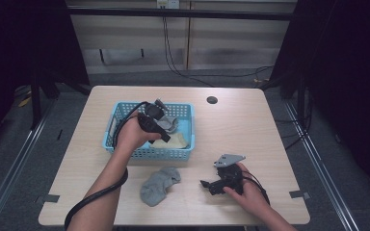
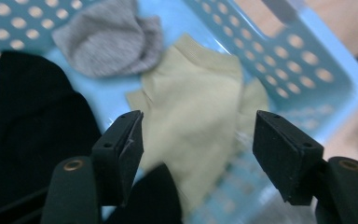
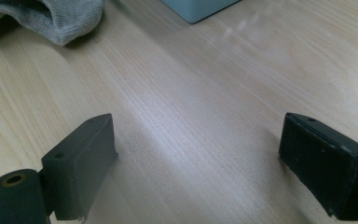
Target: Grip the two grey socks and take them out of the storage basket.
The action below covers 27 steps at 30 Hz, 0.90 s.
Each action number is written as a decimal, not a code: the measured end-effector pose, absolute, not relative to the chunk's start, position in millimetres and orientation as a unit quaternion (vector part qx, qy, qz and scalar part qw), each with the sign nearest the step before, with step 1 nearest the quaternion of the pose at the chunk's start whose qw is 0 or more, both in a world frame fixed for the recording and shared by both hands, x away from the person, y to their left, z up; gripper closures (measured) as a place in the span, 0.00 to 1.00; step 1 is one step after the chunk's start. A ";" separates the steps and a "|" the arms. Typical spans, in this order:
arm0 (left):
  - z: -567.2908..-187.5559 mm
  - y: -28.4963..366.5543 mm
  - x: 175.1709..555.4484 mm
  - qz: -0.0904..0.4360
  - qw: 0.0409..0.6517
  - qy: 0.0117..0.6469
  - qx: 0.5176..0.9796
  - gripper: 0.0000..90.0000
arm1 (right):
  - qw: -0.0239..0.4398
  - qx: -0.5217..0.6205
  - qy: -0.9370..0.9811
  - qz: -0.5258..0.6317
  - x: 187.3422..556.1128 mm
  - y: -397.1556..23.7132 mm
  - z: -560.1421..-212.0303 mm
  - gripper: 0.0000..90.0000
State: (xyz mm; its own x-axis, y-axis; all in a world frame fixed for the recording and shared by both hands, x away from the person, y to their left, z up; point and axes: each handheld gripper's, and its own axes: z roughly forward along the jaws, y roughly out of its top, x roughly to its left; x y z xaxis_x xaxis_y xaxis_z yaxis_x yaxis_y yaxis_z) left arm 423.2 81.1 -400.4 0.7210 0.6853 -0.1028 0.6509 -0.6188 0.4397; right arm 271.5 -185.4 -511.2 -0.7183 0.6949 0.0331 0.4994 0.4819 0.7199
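Your left gripper (image 2: 198,154) hangs over the blue basket (image 2: 335,79), jaws spread, a cream sock (image 2: 196,107) lying below them. Your right gripper (image 3: 198,163) rests spread and empty over the desk (image 3: 205,93), a grey sock (image 3: 51,16) beyond it.

A pale wooden table (image 1: 250,130) carries a blue basket (image 1: 187,154) and a grey sock (image 1: 159,185).

The light wooden table (image 1: 250,130) before me has a dark round hole (image 1: 212,100) near its far edge, right of the middle. I see a grey tape strip (image 1: 51,198) at its near left corner and another (image 1: 297,194) at its near right corner. Beyond the far edge, black cables (image 1: 173,62) hang down the pale wall panels (image 1: 221,38) onto the grey floor (image 1: 38,144).
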 end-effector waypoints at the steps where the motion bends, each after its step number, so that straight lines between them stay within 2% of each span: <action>1: -401.9 81.8 426.6 0.039 0.229 0.371 0.899 0.35 | 0.133 0.351 0.851 0.368 271.5 -185.4 -511.2 0.11; 14: -433.3 74.5 458.4 0.045 0.239 0.414 0.877 0.35 | 0.134 0.350 0.851 0.369 271.6 -185.5 -511.2 0.11; 27: -447.9 68.8 473.7 0.068 0.236 0.400 0.883 0.33 | 0.132 0.351 0.851 0.369 271.5 -185.5 -511.2 0.11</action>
State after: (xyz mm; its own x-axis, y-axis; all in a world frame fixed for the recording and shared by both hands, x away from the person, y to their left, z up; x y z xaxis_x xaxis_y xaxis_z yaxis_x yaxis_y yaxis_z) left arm 473.7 68.8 -447.9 0.6702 0.7388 -0.0699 0.6749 -0.5677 0.4714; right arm 271.5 -185.5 -511.2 -0.7186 0.6946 0.0336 0.4993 0.4818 0.7201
